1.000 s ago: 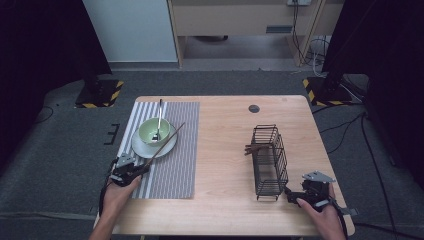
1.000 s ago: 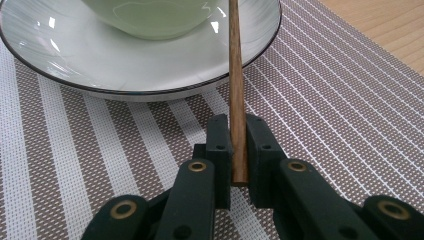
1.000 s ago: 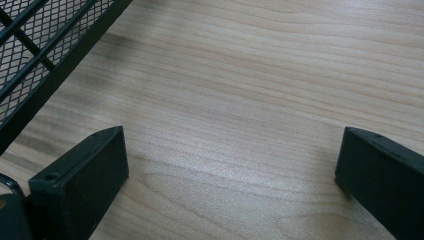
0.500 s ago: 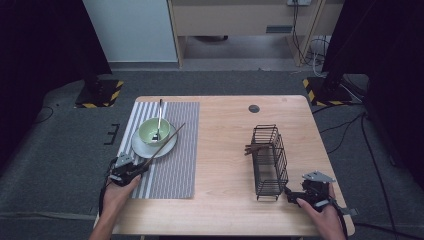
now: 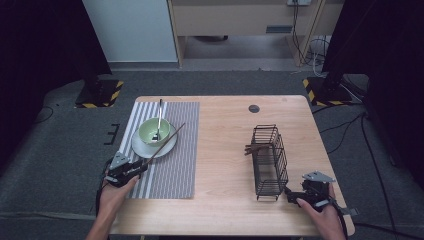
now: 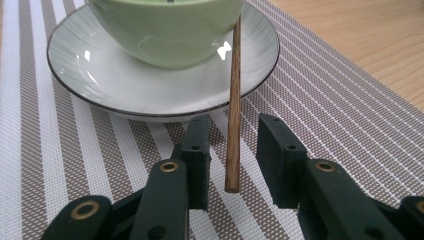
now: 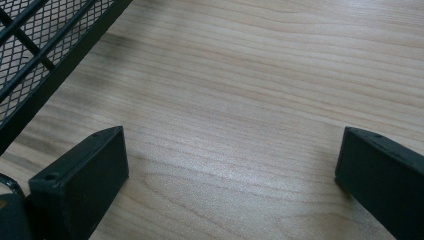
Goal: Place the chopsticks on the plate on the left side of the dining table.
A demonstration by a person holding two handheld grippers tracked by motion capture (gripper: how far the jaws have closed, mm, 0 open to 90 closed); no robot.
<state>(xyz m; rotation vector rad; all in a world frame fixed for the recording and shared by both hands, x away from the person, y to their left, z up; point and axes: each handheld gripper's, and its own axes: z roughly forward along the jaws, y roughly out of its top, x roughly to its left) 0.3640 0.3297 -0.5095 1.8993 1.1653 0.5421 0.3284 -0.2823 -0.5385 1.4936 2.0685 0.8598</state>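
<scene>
one wooden chopstick (image 6: 233,110) stands between the left gripper (image 6: 234,150)'s jaws, which have just been opening and no longer press it; its upper end leans on the green bowl (image 6: 167,30) and saucer (image 6: 150,90) at upper centre. right gripper (image 7: 232,165) is released, wire basket (image 7: 45,45) at upper left.

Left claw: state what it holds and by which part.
Nothing is held. The left claw has just been opening; the chopstick has its near end between the jaws, with a gap on each side, its far end leaning on the bowl.
</scene>
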